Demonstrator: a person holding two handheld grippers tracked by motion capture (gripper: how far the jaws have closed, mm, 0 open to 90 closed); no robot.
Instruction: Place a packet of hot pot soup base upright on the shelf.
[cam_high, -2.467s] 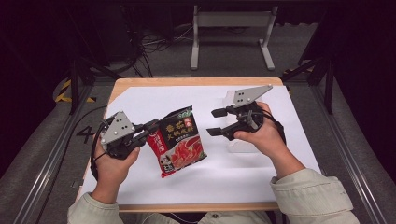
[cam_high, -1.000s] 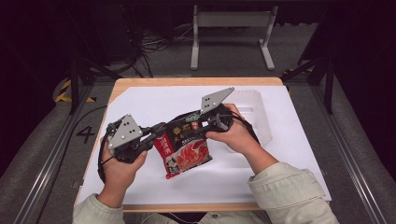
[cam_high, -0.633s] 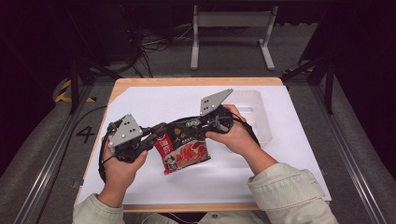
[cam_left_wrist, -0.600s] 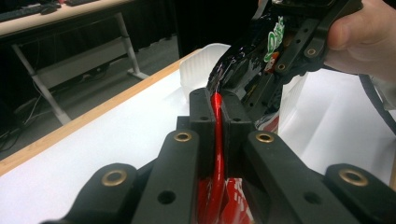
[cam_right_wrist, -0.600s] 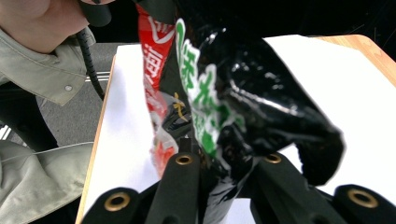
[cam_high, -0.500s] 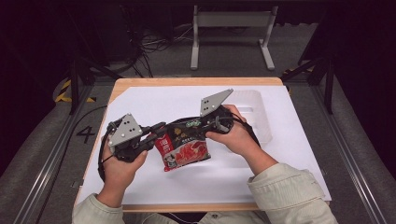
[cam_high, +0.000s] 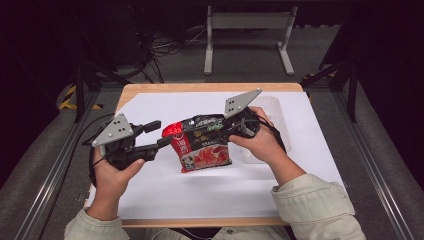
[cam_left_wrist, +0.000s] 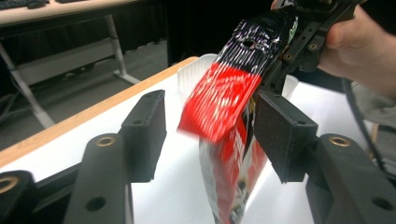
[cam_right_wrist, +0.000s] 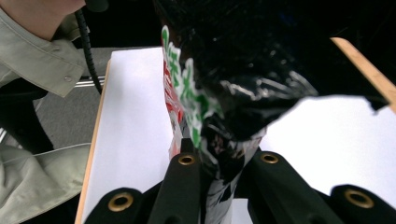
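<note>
A red and black snack packet hangs upright over the white sheet, and my right gripper is shut on its dark top edge. In the right gripper view the jaws pinch the crumpled black film of the packet at my right gripper. My left gripper is at the packet's left corner. Its jaws have just been opening. In the left gripper view the red corner of the packet stands between them, free of the left pad, at my left gripper.
A clear plastic tub stands behind the right hand, also seen as the tub in the left gripper view. The wooden table with its white sheet has bare room in front. Metal rails run along both sides.
The left gripper's jaws have spread apart and let go of the packet's corner, and the left hand has drawn back a little to the left. The right gripper keeps its grip on the top edge.
</note>
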